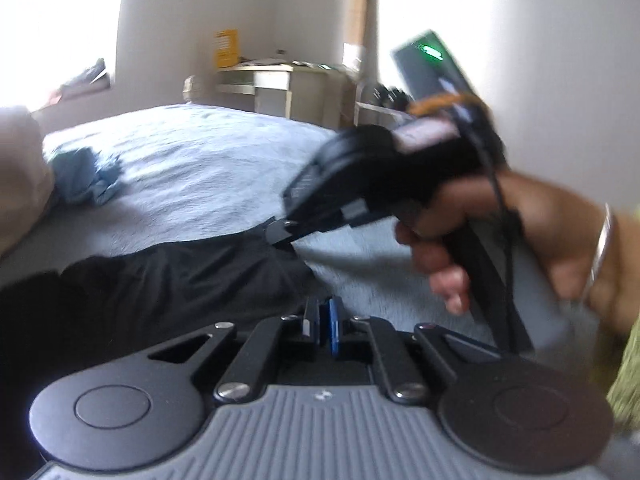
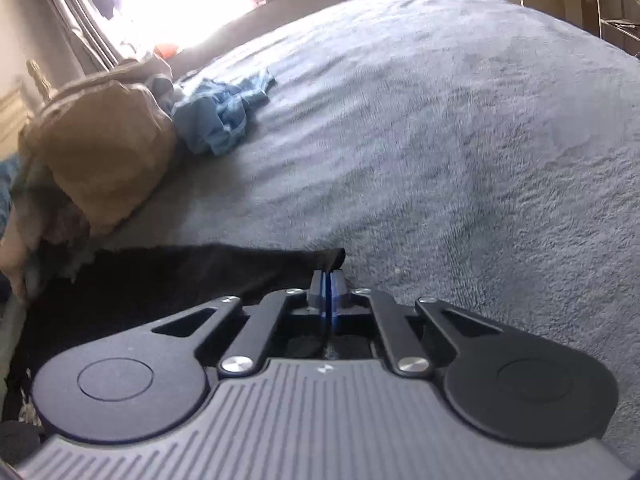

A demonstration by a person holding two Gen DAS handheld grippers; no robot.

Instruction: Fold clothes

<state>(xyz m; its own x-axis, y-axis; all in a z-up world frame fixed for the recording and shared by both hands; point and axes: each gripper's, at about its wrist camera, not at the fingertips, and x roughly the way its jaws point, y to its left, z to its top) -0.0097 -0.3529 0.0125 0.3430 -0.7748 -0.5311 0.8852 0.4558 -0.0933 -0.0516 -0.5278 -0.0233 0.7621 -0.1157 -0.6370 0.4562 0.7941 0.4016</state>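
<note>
On the grey-blue fleecy bedspread [image 2: 460, 128] the dark black fabric garment [image 1: 172, 276] lies spread at the near edge, pinched at its corner by the closed right gripper [image 2: 329, 280] and seemingly at its hem by the closed left gripper [image 1: 323, 312], whose hold is unclear, so either shallow pinch may slip on lifting and spoil the fold.

A silver bangle [image 1: 600, 246] is worn at the wrist; each black claw [image 2: 329, 282] is fitted with blue pads, silver screws, ribbed grey housing.

Matt black cloth garment [image 2: 168, 276] lies on a nubby, seemingly fleece blanket [image 2: 440, 140]; tool [image 2: 329, 284] matt plastic.
</note>
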